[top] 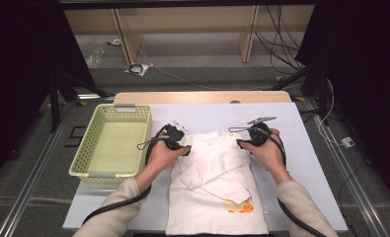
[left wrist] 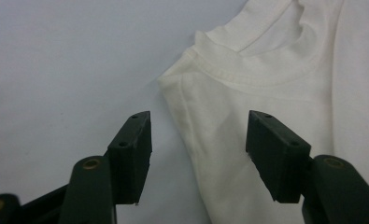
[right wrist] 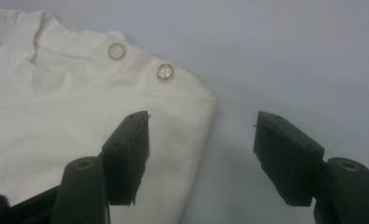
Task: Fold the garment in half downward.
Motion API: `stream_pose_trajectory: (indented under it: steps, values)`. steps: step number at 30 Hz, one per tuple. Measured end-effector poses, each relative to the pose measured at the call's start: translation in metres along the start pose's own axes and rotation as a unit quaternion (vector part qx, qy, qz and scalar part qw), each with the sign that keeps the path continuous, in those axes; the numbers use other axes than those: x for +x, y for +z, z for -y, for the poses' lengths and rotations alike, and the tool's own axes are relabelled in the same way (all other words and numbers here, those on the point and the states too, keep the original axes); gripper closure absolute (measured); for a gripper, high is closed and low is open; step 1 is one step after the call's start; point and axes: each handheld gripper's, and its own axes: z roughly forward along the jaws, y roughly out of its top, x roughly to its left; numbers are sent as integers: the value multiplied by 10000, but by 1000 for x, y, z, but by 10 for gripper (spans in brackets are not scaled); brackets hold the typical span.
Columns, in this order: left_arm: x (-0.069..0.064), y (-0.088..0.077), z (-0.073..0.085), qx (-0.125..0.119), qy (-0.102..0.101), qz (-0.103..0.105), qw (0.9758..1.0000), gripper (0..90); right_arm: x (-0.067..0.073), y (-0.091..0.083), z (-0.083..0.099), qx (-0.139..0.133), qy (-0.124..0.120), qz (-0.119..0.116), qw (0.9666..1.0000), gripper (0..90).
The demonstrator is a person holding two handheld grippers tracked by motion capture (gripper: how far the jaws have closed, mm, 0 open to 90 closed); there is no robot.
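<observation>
A cream-white shirt [top: 217,187] lies flat on the pale table, sleeves folded across its chest and an orange print near the hem. My left gripper [top: 186,147] is at the shirt's left shoulder, and my right gripper [top: 242,143] is at its right shoulder. In the left gripper view the jaws [left wrist: 198,149] stand open astride the shoulder edge of the shirt [left wrist: 266,93], one over bare table and one over cloth. In the right gripper view the open jaws [right wrist: 201,154] straddle the other shoulder edge of the shirt [right wrist: 56,126], just below two buttons [right wrist: 165,71]. Neither pair of pads presses on the fabric.
A pale green plastic basket [top: 84,158] stands on the table's left side, close to my left hand. Bare table top [top: 301,148] lies to the right of the shirt. Beyond the far edge are floor, cables and shelving legs.
</observation>
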Motion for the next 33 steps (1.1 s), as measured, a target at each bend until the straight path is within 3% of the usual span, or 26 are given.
stream_pose_trajectory:
  steps: [9, 18, 33]
  values:
    - [2, 9, 3, 170, -102, 47, 9998, 462, -6, 13, -5, 73, 38, 67, 9999, 393]
    - [1, 11, 2, 260, -287, 191, 9991, 573, -9, 23, -8, 108, 66, 72, 9999, 456]
    - [7, 12, 0, 359, -919, 440, 9941, 817, -4, 26, -10, 153, -108, -205, 9996, 794]
